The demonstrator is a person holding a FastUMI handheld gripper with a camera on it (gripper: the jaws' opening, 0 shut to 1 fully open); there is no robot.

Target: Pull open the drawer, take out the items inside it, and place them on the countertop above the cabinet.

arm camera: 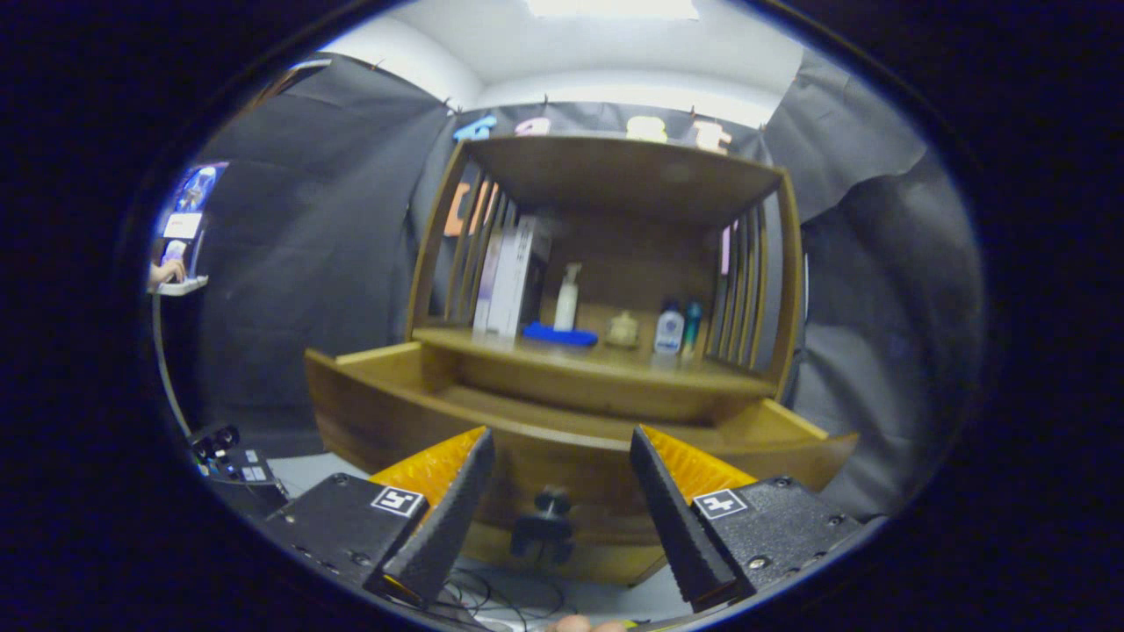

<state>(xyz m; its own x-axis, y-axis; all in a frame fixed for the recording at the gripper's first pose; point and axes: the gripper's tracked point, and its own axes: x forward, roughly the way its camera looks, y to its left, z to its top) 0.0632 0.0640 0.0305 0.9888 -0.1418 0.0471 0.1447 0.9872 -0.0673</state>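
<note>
A wooden cabinet stands ahead with its drawer (378, 399) pulled out toward me. A dark knob (551, 502) on the drawer front sits between and just below my fingertips. My gripper (562, 443) is open, with nothing between its fingers, held just in front of the drawer's front panel. The drawer's inside is hidden behind its front panel. On the countertop (615, 369) above the drawer lie a flat blue item (559, 335), a white pump bottle (567, 298), a small beige jar (623, 330), a clear bottle with a blue label (669, 329) and a teal bottle (692, 325).
White boxes (509, 276) stand upright at the countertop's left, under a wooden top shelf (615, 171) with slatted sides. Cables (492, 597) lie on the floor below the drawer. Dark equipment (233, 456) sits low to the left. A hand (162, 274) shows far left near a screen.
</note>
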